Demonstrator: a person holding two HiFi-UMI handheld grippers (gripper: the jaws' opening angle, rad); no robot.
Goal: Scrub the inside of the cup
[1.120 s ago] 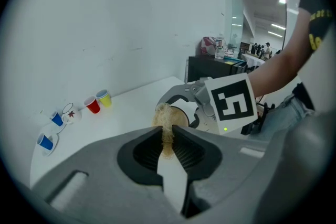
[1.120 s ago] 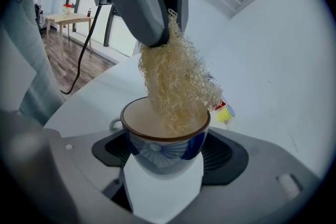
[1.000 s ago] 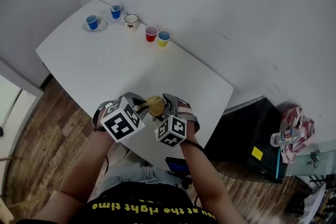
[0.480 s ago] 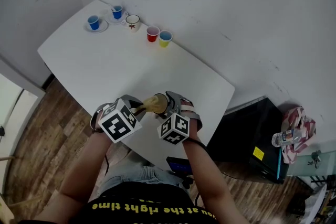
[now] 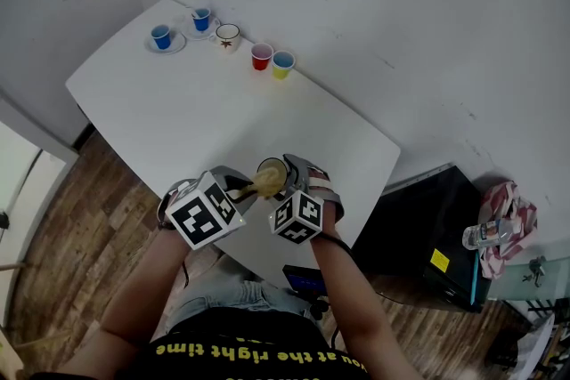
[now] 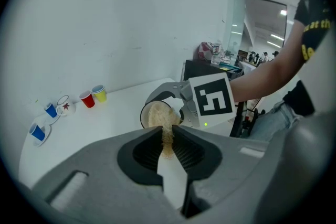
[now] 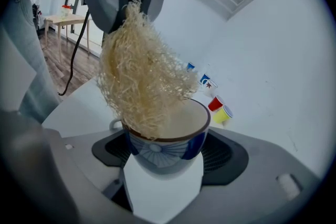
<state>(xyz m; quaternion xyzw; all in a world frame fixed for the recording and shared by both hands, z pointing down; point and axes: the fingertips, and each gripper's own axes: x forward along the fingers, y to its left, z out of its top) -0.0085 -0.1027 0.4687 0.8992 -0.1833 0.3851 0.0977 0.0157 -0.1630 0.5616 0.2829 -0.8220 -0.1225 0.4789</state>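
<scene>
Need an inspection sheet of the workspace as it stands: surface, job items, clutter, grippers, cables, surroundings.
Surface: white table, no spills seen.
Job's things: blue-patterned cup held over the table's near edge; fibre scrubber at its mouth, partly inside.
Clutter: row at the far edge: two blue cups on saucers, white star cup, red cup, yellow cup.
Grippers: left gripper shut on the scrubber; right gripper shut on the cup.
Cables: black cable hanging to the floor, off the table.
Surroundings: white wall, wood floor, black cabinet, bottle on a cloth beside it.
</scene>
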